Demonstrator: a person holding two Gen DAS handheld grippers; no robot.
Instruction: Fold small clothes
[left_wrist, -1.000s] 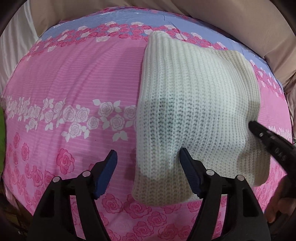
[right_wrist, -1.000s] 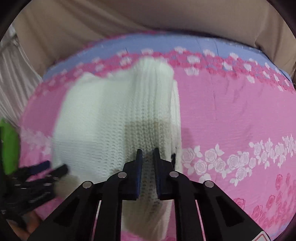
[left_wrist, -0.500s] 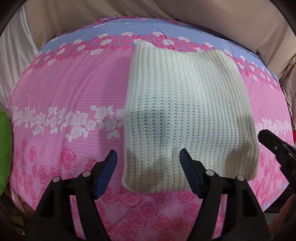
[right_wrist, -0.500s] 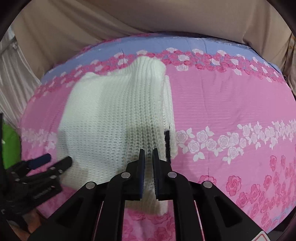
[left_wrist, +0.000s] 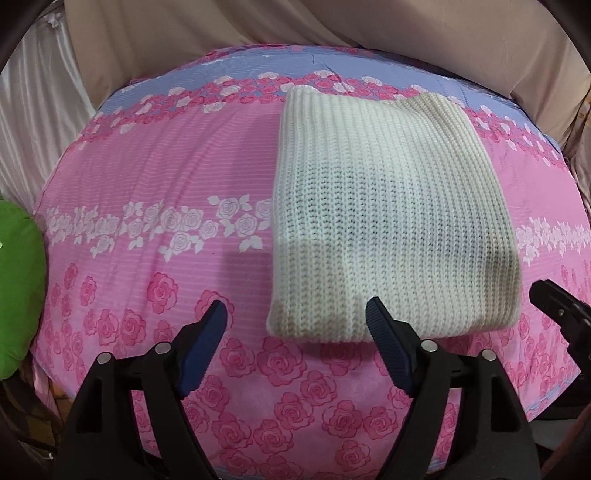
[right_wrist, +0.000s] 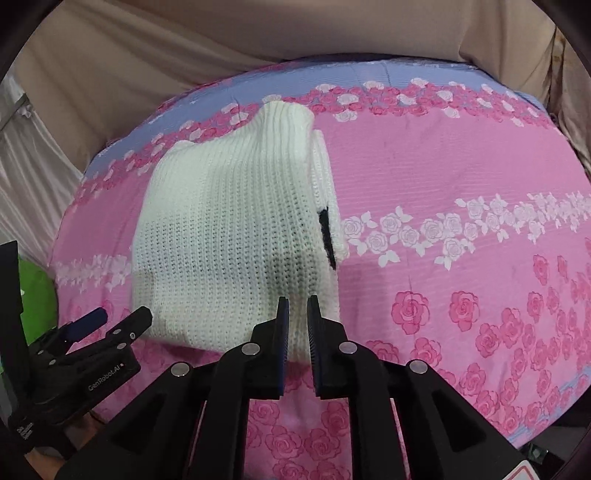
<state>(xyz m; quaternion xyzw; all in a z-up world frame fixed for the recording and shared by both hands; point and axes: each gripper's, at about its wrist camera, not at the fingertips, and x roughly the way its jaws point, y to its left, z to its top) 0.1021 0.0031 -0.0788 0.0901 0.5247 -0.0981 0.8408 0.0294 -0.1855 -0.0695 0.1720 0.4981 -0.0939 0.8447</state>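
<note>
White knit garment (left_wrist: 388, 206) folded flat on the bed's rose-print sheet (left_wrist: 155, 173), reaching its far blue edge; left gripper (left_wrist: 295, 328) wide and opening, holding nothing; right gripper (right_wrist: 297, 317) narrow gap, opening, nothing pinched; both above garment's near edge.

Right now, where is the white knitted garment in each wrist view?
Left wrist view: the white knitted garment lies right of centre, folded flat.
Right wrist view: it lies left of centre.
Shared landmark: the band of white roses on the pink bedsheet, passing under it.
</note>
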